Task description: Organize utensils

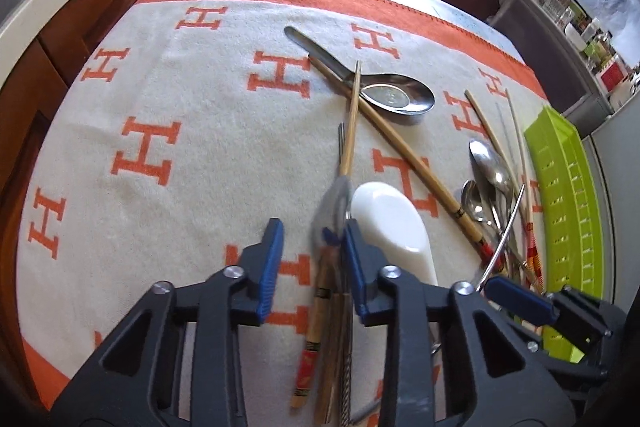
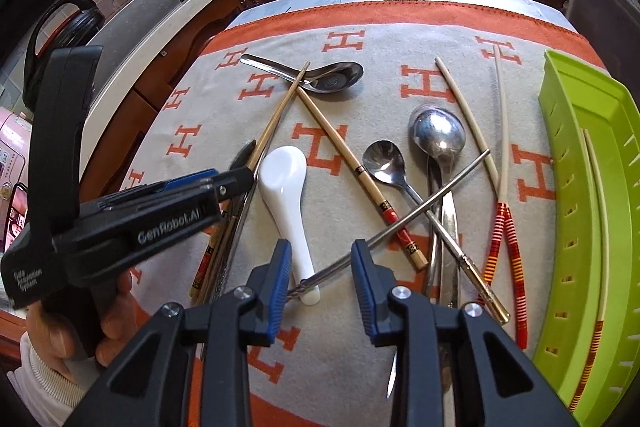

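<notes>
We're hovering both hand-held grippers over a tangled utensil pile on the blanket-covered table [image 2: 380, 367]. Right hand-held gripper [image 2: 322, 269] is standing wide open, holding nothing, straddling the metal chopstick [image 2: 404, 219] that's crossing the spoons [image 2: 400, 179]. Left hand-held gripper [image 1: 312, 247] is open too; something grey is blurring between its fingers, so we can't tell whether it's touching. Risk: lifting the crossed chopstick is likely dragging neighbours, or rolling the white spoon [image 2: 286, 183]. Green tray [image 2: 576, 187] is sitting at right, one chopstick already inside.

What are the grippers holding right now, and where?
Nothing. Left gripper and right gripper are open; right fingers straddle the metal chopstick near its end.
</notes>
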{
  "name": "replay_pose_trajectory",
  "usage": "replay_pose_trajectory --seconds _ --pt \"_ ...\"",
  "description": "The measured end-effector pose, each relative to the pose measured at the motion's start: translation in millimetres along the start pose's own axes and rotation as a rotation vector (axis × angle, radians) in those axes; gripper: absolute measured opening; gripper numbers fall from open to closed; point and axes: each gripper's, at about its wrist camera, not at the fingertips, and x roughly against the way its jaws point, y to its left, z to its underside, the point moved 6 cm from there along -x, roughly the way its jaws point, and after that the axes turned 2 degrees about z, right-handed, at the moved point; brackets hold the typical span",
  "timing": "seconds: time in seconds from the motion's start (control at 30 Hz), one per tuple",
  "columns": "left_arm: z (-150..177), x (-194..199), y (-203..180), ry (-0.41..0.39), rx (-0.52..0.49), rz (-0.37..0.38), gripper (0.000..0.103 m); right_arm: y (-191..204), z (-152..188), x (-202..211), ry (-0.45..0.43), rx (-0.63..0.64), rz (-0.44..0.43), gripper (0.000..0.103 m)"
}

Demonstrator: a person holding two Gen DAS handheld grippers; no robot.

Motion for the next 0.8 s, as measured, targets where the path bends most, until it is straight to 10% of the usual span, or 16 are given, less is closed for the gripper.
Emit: replay_pose_trajectory --seconds 0.8 --pt "16 41 27 -0.045 0.109 0.151 0.002 4 -20 -12 0.019 -0.058 -0.121 0.026"
